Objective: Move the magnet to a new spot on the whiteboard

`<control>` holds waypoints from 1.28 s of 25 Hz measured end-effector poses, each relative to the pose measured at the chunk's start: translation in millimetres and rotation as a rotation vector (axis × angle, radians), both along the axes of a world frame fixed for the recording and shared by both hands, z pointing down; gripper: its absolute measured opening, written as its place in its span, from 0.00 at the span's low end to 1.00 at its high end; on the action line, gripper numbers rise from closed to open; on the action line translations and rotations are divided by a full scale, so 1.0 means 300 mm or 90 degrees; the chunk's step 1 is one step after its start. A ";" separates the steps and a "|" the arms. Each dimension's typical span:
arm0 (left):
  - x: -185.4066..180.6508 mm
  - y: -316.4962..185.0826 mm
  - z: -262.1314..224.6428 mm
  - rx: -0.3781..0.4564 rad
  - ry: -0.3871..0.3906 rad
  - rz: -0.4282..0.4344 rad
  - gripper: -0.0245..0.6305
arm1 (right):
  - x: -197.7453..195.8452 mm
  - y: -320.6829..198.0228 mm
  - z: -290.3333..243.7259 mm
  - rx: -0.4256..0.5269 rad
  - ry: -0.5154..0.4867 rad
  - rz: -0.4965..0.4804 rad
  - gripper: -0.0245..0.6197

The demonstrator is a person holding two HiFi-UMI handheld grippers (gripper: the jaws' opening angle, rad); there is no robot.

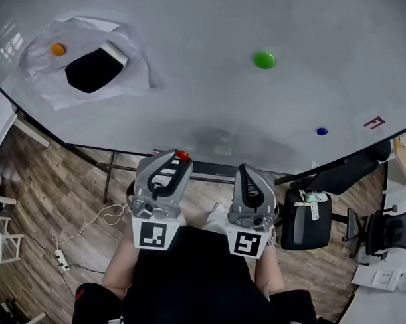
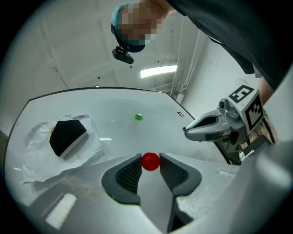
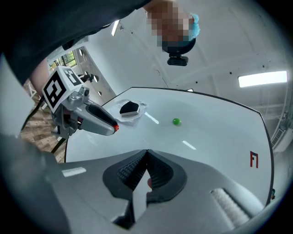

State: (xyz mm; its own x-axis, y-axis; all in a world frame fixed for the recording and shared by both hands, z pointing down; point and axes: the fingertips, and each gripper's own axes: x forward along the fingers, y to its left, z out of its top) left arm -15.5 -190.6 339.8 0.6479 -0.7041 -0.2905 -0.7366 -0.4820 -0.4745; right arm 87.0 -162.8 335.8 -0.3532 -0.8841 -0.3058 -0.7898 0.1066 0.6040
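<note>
left tongs (image 2: 150, 159): clamped on red magnet (image 1: 183, 155) | right tongs (image 3: 146, 153): jaws together

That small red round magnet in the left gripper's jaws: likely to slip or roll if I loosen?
Probably slippery: the small red round magnet looks smooth and glossy, and the left gripper pinches it only at the jaw tips. Being round, it may roll if dropped, though near the whiteboard it would likely snap on.
</note>
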 end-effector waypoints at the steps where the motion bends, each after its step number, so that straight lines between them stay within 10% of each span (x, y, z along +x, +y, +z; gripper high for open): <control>1: 0.001 -0.003 -0.002 0.001 0.000 0.000 0.24 | 0.001 -0.003 -0.001 0.000 0.001 0.000 0.04; 32: 0.098 -0.111 -0.089 0.040 0.003 -0.015 0.24 | 0.084 -0.083 -0.015 -0.005 0.005 -0.018 0.04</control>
